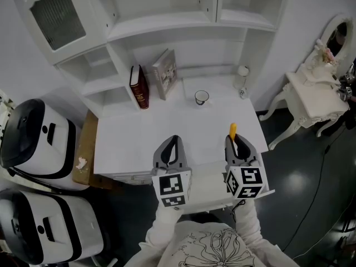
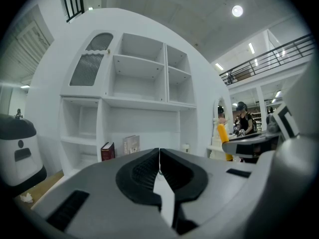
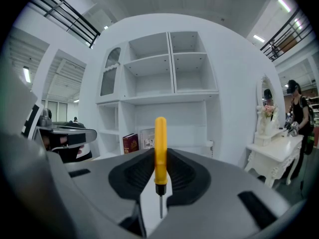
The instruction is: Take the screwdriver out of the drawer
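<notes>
One yellow-handled screwdriver (image 3: pixel 160 143) was out of the drawer and clamped in the right hand-held gripper (image 1: pixel 237 142). The jaws were clenched on the lower part of its handle. In the right gripper view the handle stood upright above the jaw tips, and the thin metal shaft pointed down between them.

Just left of the screwdriver, the left hand-held gripper (image 1: pixel 173 142) hung level with its partner but apart from it. Its jaws were pressed together on nothing.

Below the screwdriver lay the white tabletop (image 1: pixel 133 138). A white ledge (image 1: pixel 208 189) jutted from the tabletop's front edge under both grippers; it looked like the pulled-out drawer, though its inside could not be seen.

Beyond the screwdriver, toward the back of the tabletop, stood a small white cup (image 1: pixel 201 97). Further left of that were a leaning grey book (image 1: pixel 165 74) and an upright dark red book (image 1: pixel 139 87), set against a white shelf unit (image 1: pixel 167 26).

Well to the right of the screwdriver stood a white dressing table (image 1: pixel 311 102) on the dark floor. Well to the left were two black-and-white machines (image 1: pixel 33 141).
</notes>
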The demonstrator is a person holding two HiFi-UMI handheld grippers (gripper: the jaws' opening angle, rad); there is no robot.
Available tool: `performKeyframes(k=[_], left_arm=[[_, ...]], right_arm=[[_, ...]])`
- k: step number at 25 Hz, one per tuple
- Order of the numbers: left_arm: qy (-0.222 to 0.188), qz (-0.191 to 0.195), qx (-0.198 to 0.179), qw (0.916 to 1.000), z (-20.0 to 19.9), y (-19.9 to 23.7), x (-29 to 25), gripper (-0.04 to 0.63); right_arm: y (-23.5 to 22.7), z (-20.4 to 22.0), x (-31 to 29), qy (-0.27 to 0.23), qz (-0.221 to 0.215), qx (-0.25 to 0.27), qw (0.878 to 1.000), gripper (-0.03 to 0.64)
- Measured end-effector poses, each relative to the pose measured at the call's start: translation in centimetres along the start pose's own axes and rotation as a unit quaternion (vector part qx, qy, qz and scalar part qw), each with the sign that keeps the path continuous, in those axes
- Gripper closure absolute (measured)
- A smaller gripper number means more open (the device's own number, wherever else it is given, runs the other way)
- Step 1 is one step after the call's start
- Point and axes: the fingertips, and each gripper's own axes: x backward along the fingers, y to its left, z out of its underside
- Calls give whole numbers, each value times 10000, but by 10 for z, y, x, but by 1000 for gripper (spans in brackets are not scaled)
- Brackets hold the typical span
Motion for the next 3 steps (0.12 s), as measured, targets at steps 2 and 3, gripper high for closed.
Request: performKeyframes(k=[2, 3], left_arm=[[-15, -2, -11, 10000, -1, 1, -1, 588], [-18, -1, -14, 10000, -1, 1, -1, 588]], right_arm=[[0, 0, -1, 4, -15, 11, 10000, 546], [1, 1, -2, 6, -20, 15, 10000, 546]])
